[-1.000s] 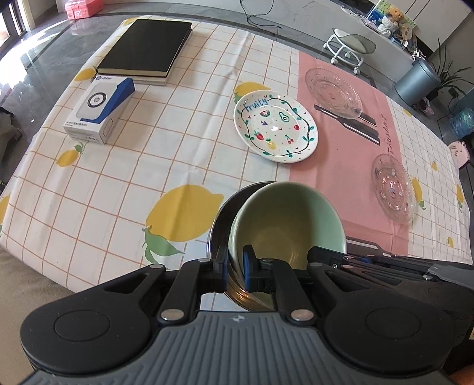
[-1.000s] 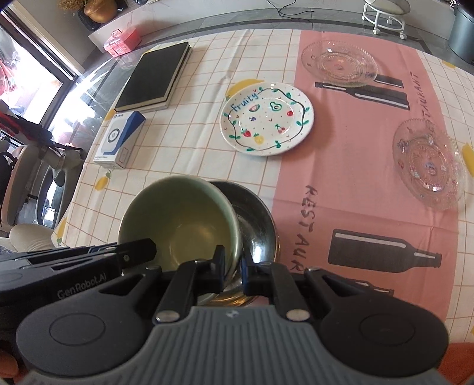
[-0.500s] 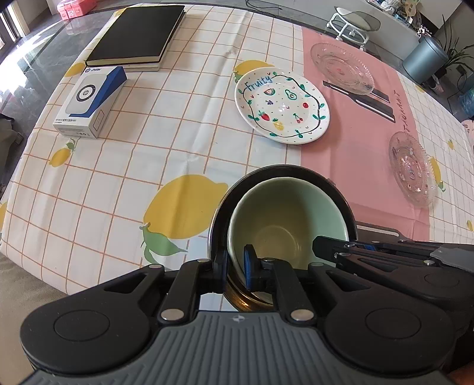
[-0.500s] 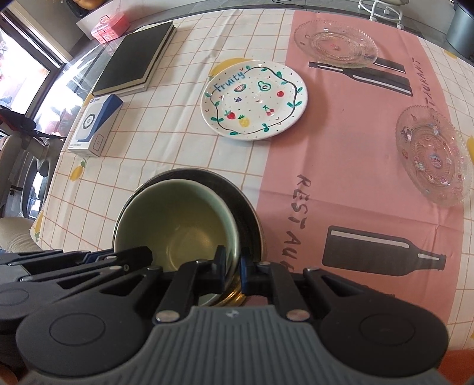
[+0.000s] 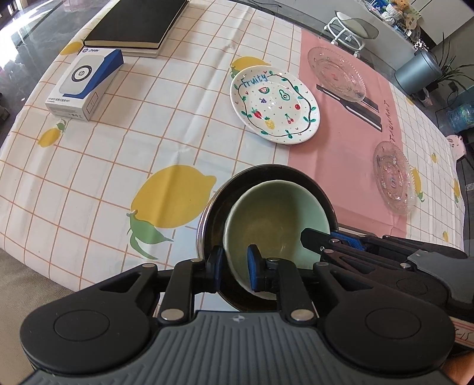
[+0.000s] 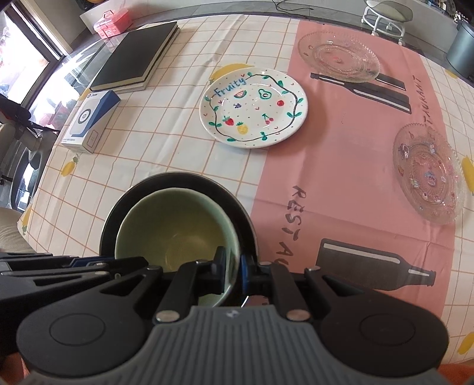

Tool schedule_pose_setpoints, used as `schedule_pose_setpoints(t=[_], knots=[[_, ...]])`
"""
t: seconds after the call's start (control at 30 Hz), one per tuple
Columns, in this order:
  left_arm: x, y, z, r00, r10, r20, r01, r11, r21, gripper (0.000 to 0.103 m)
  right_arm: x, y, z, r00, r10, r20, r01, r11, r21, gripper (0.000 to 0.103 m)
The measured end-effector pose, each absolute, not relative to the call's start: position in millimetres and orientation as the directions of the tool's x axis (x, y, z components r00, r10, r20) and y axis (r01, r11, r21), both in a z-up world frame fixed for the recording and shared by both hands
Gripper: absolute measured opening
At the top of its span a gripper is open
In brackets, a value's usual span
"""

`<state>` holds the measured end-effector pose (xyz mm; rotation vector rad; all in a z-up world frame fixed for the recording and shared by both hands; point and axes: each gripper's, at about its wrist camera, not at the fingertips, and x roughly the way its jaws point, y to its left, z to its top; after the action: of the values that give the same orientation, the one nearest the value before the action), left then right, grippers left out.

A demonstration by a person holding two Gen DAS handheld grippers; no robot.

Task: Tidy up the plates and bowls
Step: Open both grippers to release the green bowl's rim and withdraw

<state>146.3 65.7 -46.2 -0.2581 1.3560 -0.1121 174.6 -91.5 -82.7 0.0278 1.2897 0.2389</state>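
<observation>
A pale green bowl (image 5: 275,213) (image 6: 177,225) sits inside a dark metal bowl (image 5: 266,169) (image 6: 177,176) on the lemon-print tablecloth, near the front edge. My left gripper (image 5: 235,266) straddles the green bowl's near left rim; its jaws are opening and a gap shows beside the rim. My right gripper (image 6: 234,266) straddles the same bowl's right rim, its jaws starting to open with the pads still close against the wall. A white plate (image 5: 275,106) (image 6: 254,109) painted with fruit and "Fruity" lies beyond the bowls.
Two clear glass plates (image 6: 337,57) (image 6: 428,174) lie on the pink strip at the right. A white-and-blue box (image 5: 83,83) and a black book (image 5: 136,23) sit at the far left. The table's front edge (image 5: 89,284) runs just below the bowls.
The green bowl, tilted against the metal bowl's rim before, has settled down inside it. My left gripper's jaws have widened; the right ones look about the same.
</observation>
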Motion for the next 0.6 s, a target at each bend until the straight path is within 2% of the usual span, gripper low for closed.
schedule_pose_setpoints(t=[0.13,0.2,0.33,0.4,0.47,0.6], knots=[[146.3,67.3,-38.8,0.230,-0.234,-0.945,-0.064,0.965,-0.255,0.019,171.6,-84.3,-74.3,0.295,0.162,-0.942,-0.206,0.973,0.103,0.012],[145.9,68.3,-35.5,0.239,-0.239,-0.941,-0.061,0.964,-0.260,0.019,170.4,-82.5,-69.6,0.310,0.157,-0.938,-0.219,0.971,0.090,0.018],[144.0,68.2,-29.9,0.255,-0.237,-0.938,-0.053,0.965,-0.258,0.019,167.4,-80.8,-60.6,0.335,0.147,-0.931,-0.237,0.969,0.067,0.021],[141.4,66.8,-27.2,0.267,-0.222,-0.938,-0.039,0.970,-0.240,0.019,166.0,-81.0,-56.6,0.341,0.148,-0.928,-0.239,0.969,0.067,0.030],[138.3,66.0,-23.5,0.281,-0.219,-0.934,-0.022,0.972,-0.234,0.019,162.7,-82.7,-50.1,0.363,0.152,-0.919,-0.242,0.968,0.065,0.034],[130.5,65.0,-13.9,0.327,-0.222,-0.918,-0.002,0.972,-0.236,0.019,154.8,-92.7,-32.7,0.419,0.173,-0.891,-0.237,0.968,0.077,0.035]])
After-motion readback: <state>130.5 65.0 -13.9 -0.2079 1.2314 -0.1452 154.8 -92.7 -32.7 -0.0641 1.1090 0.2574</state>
